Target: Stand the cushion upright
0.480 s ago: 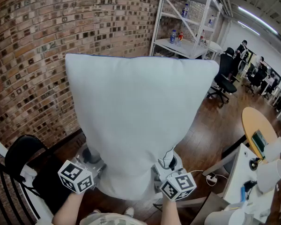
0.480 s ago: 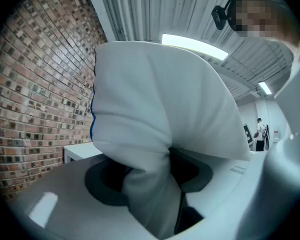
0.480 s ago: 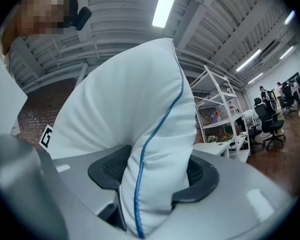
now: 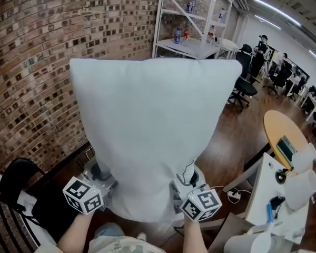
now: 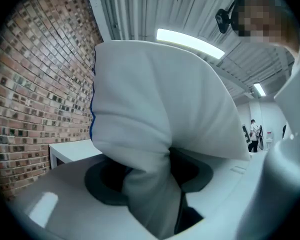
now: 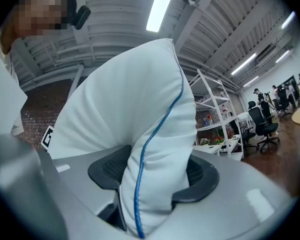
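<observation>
Holding the cushion (image 4: 147, 136) up in the air, both grippers bite on its bottom edge. The left gripper (image 4: 97, 182) squeezes one bottom corner tight between its jaws. The right gripper (image 4: 192, 190) squeezes the other corner the same way.

The cushion stands tall in front of the person, with the brick wall (image 4: 37, 62) behind it. Behind it too, a white metal shelf rack (image 4: 200, 15) holds a few small bottles (image 4: 177, 35).

The cushion is big, pale, soft and puffy. It is wide and flat at the top and pinched narrow at the bottom. A thin blue line (image 6: 155, 134) runs along its seam. The right gripper's pads (image 6: 110, 170) are dark and bumpy like a net. The floor (image 4: 237, 136) is dark, shiny wood. The round table (image 4: 276, 133) has a smooth yellow-brown top.
</observation>
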{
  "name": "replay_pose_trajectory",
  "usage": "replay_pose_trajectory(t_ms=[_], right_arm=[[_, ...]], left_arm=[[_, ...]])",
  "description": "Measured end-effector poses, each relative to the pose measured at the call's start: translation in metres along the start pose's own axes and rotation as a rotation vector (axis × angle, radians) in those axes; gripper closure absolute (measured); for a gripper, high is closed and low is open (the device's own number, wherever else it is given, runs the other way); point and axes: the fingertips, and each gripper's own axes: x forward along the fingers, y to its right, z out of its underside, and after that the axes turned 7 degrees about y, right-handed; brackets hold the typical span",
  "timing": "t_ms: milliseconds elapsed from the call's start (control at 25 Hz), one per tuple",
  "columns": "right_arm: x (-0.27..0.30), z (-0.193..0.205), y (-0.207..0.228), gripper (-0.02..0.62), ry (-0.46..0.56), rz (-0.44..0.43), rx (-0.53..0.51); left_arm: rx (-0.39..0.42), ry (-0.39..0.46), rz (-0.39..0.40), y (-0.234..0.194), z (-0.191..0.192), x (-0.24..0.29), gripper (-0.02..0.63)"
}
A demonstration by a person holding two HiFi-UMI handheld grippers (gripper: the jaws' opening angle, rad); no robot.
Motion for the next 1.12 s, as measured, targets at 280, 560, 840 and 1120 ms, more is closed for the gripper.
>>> replay_pose_trajectory(t_ms=[280,560,840,1120], right_arm=[[-0.004,-0.004,0.018,0.333,0.021,0.023,0.007],[0.010,0.006,0.040,0.333,0.019,0.046,0.010],[0.051,0.018,0.069,0.333,0.009,0.067,0.002],[0.107,0.028,0.101,0.331,-0.005,0.089,0.004]], left_arm=[[0.013,-0.014,0.031,0.006,0.000,0.021,0.374],[0.008,-0.027,0.056,-0.007,0.011,0.047,0.374],[-0.006,-0.037,0.077,-0.044,0.023,0.089,0.374],[-0.018,-0.052,0.094,-0.092,0.027,0.137,0.374]])
